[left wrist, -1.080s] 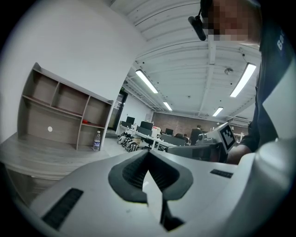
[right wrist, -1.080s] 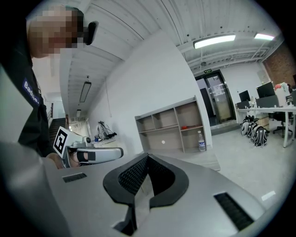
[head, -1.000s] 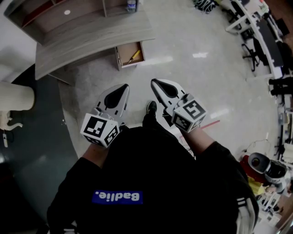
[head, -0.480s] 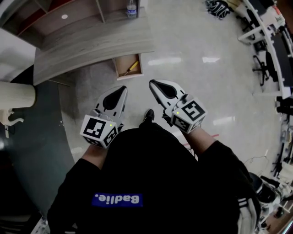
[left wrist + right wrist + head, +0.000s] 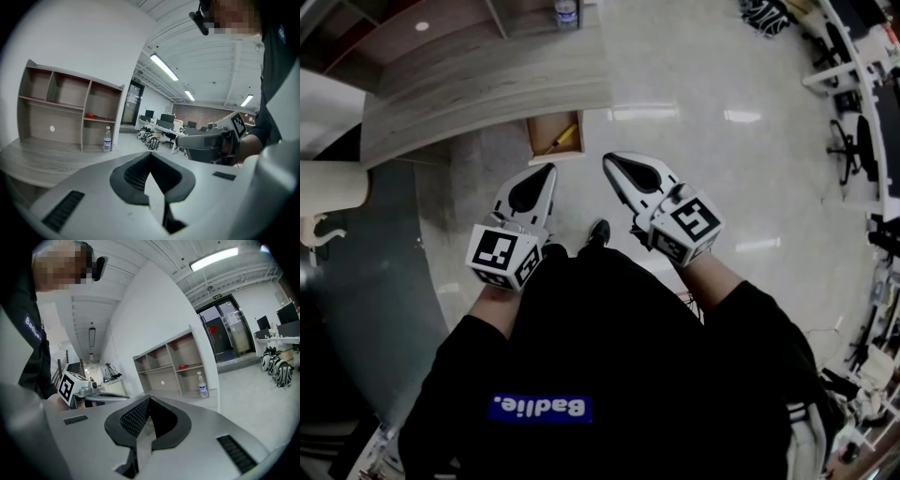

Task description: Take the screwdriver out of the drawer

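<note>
The wooden drawer (image 5: 540, 141) stands pulled out from under the grey desk (image 5: 487, 80). In it lies the screwdriver (image 5: 563, 138) with its yellow handle, set slantwise. Both grippers are held out over the floor, short of the drawer. My left gripper (image 5: 550, 169) points at the drawer's near edge, jaws shut and empty (image 5: 151, 153). To its right, my right gripper (image 5: 607, 159) has its jaws together too, with nothing in them (image 5: 149, 398). Neither gripper view shows the drawer or the screwdriver.
A water bottle (image 5: 566, 11) stands on the desk by an open shelf unit (image 5: 70, 110). A cream ribbed object (image 5: 333, 187) sits at the left above a dark floor area (image 5: 375, 272). Office chairs and desks (image 5: 853, 141) line the right. My shoe (image 5: 598, 232) is below the grippers.
The desk and drawer have drawn nearer in the head view, and both grippers have gone forward towards the drawer. Both pairs of jaws have stayed together.
</note>
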